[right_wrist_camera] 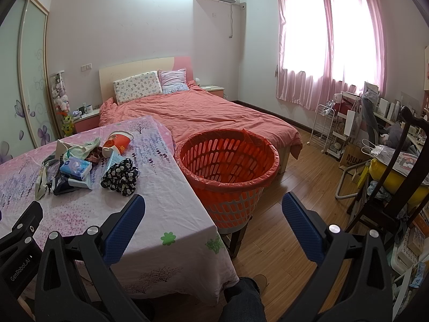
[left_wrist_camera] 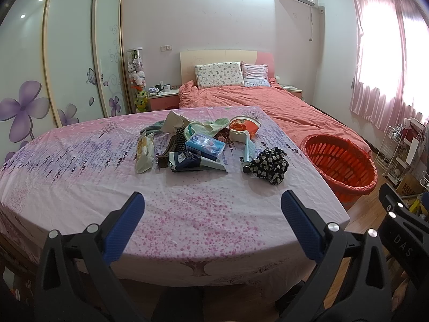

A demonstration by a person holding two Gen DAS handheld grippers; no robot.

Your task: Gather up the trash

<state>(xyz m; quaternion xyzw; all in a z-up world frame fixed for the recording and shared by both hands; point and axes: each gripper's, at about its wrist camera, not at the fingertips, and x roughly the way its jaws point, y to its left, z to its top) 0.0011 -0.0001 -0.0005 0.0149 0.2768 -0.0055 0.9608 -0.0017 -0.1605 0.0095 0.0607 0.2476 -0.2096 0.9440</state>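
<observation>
The left hand-held gripper is held with its blue-padded fingers spread wide and nothing between them, poised above the near part of the tabletop, which is covered with a pink and lilac flower-printed cloth. Ahead of it, toward the far half of the cloth, the trash is gathered in one loose heap, so that everything can be reached from one stance: a blue plastic tissue pack, a red and white paper cup lying on its side, a pale crumpled wrapper, a dark blue foil pouch, a pale blue tube and a black and white flowered bundle of fabric, nearest the fingers.

The right hand-held gripper is likewise spread and empty, held over the tabletop's right edge. Just ahead of it stands a round orange slatted plastic basket lined with a thin red bag, placed close against the tabletop's side, presumably so that each piece needs only a short carry. The basket appears empty, so collecting is judged not yet begun.
</observation>
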